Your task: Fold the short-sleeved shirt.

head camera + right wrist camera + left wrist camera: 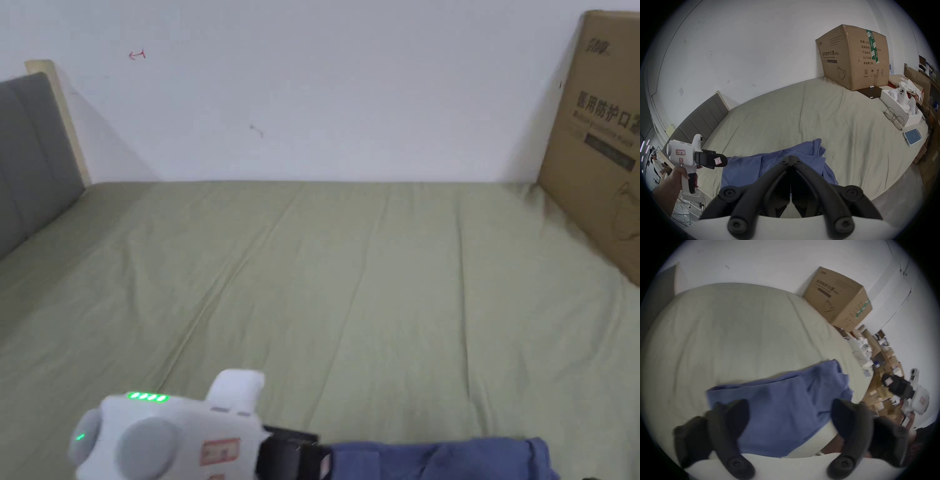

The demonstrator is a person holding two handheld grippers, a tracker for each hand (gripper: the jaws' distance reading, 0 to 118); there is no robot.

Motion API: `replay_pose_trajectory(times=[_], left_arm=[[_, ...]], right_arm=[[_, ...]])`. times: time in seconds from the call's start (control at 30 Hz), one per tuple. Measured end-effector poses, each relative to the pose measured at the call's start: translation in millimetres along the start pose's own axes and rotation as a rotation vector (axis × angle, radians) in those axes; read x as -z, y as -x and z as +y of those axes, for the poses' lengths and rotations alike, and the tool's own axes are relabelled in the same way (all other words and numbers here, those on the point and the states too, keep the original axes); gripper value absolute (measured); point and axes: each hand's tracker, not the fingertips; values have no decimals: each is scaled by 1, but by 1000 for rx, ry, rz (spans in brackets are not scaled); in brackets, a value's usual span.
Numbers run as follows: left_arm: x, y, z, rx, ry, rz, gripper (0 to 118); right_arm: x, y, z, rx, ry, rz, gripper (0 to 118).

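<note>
A wide bed [350, 281] under an olive-green sheet ran back to a white wall [312, 94], with a grey headboard [28, 156] at its left end and a large cardboard box [852, 56] standing on its far right corner. The blue shirt [769, 168] lay bunched and partly doubled over at the bed's near edge, its cloth spreading toward the right side. The left gripper [789, 417], a white body with black jaws, was held by a hand [680, 173] low over the shirt's left end; in the left gripper view its jaws stood wide apart with the blue cloth showing between them, and it was not clear whether they touched it. The right gripper [790, 156] pointed at the middle of the shirt with its jaws drawn together at the tips; whether any cloth was pinched between them could not be told. Along the bed's right edge lay an open white box [899, 108], a pair of glasses [894, 118] leaning against it, and a phone [912, 137] face up just beside them.
</note>
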Motion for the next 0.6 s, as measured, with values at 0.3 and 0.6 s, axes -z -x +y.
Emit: replay_pose_trajectory(times=[0.3, 0.6], left_arm=[[98, -41, -16, 76, 108, -54, 1], [96, -83, -15, -67, 143, -512, 2]], right_arm=[[2, -6, -3, 34, 23, 1, 0], [4, -9, -7, 23, 52, -16, 0]])
